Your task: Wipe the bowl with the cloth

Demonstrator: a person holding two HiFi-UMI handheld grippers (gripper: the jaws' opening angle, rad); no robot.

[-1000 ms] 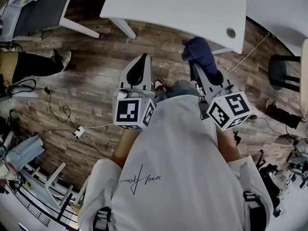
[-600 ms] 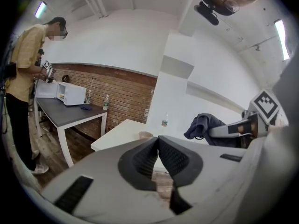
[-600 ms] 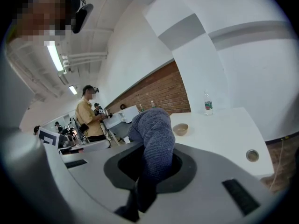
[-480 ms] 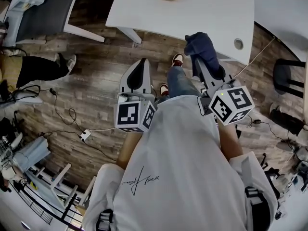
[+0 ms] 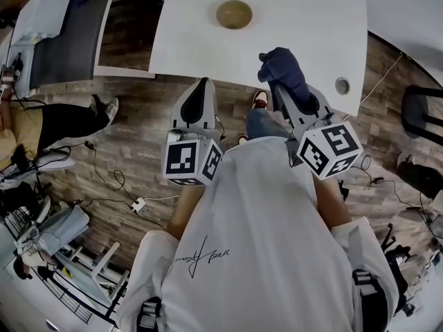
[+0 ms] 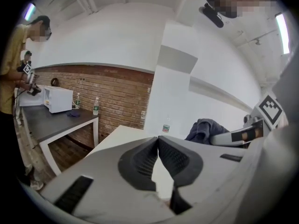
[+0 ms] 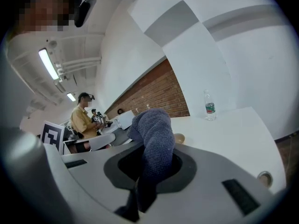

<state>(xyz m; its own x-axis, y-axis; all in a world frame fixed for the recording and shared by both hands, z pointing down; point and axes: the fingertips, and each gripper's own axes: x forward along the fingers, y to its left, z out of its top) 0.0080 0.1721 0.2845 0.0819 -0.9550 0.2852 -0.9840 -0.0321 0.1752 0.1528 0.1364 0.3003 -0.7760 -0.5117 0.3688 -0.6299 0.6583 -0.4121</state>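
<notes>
A small tan bowl (image 5: pixel 234 14) sits on the white table (image 5: pixel 297 19), toward its far side; it also shows in the right gripper view as a bowl (image 7: pixel 179 137) just past the cloth. My right gripper (image 5: pixel 282 92) is shut on a dark blue cloth (image 5: pixel 283 69), which bunches up over the jaws and hangs over the table's near edge. The cloth (image 7: pixel 153 139) fills the gap between the jaws in the right gripper view. My left gripper (image 5: pixel 203 83) is shut and holds nothing, level with the table's near edge. Its tips (image 6: pixel 158 138) meet.
A water bottle (image 7: pixel 210 105) stands at the table's far edge, and a cable hole (image 5: pixel 342 85) sits in its near right corner. A grey chair (image 5: pixel 66 26) and a person in yellow (image 5: pixel 34 126) are to the left. Cables and a power strip (image 5: pixel 138 203) lie on the wood floor.
Both grippers have moved forward toward the table. The bowl, cut off at the top edge a second ago, is now fully in view, and the cloth now overlaps the table's edge.
</notes>
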